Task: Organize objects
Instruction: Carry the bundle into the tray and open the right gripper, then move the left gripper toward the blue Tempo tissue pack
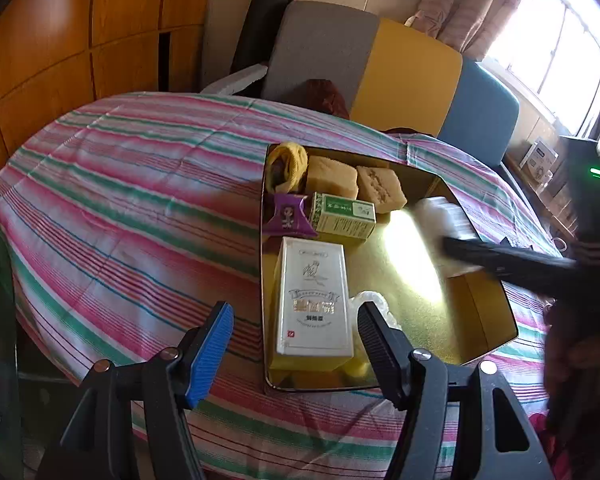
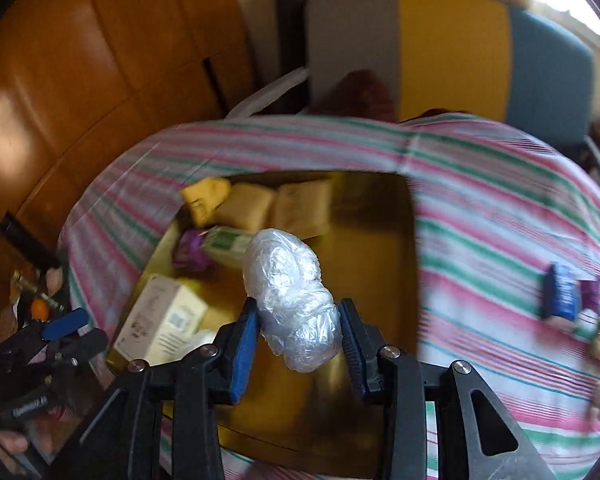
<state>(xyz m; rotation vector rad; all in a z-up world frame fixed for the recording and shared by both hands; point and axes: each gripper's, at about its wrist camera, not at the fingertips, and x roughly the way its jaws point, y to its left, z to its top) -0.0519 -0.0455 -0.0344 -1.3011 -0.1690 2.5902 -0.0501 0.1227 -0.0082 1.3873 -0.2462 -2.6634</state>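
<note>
I have the striped tablecloth (image 1: 112, 184) spread under everything, and on it the gold tray (image 1: 476, 312), which I take to be the collecting place, since most of the loose goods already sit inside it along its left and far sides. Largest of these is the white box (image 1: 314, 296), lying flat with its long axis running from the near rim toward the far one; beyond it lie the green box (image 1: 344, 216), the purple packet (image 1: 288, 216), two tan sponge-like blocks (image 1: 332, 176) and a yellow coil (image 1: 288, 164) in the far corner. My right gripper (image 2: 300, 336) is clamped narrow on a crumpled clear plastic bundle (image 2: 290, 296), which hangs over the tray's bare middle. Its long axis runs up and away from the pads, tilted slightly left. I judge that it is bound for that open floor. My left gripper (image 1: 296, 348) stands wide with nothing between its pads, over the tray's near edge. A few small packets (image 2: 568, 300) remain on the cloth to the right, well apart from the tray.
</note>
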